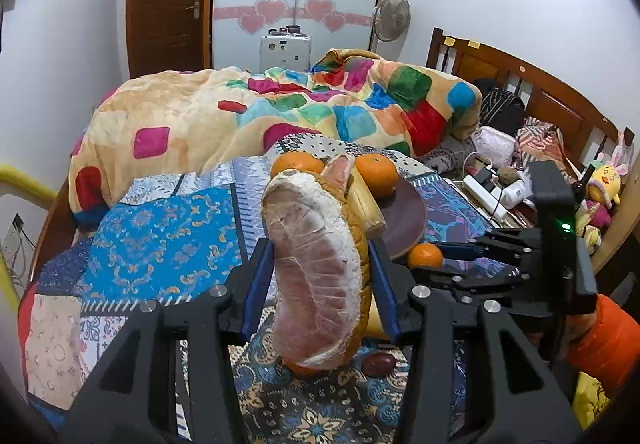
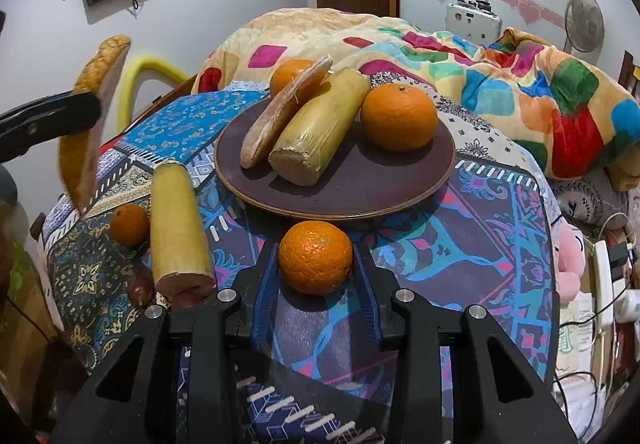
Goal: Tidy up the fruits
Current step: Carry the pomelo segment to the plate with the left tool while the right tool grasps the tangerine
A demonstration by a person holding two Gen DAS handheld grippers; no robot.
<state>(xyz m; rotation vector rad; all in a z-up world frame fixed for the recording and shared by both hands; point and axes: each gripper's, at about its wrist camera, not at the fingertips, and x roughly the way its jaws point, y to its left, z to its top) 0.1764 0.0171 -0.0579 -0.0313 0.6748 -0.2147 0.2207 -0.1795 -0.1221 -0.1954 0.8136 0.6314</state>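
**Hidden and cut off**

In the left wrist view the pomelo wedge (image 1: 320, 272) covers most of the brown plate (image 1: 408, 220) and part of the two oranges behind it. A small dark fruit (image 1: 378, 364) beneath is half hidden by the gripper frame. In the right wrist view that wedge (image 2: 90, 124) is partly masked by a black finger (image 2: 48, 116).
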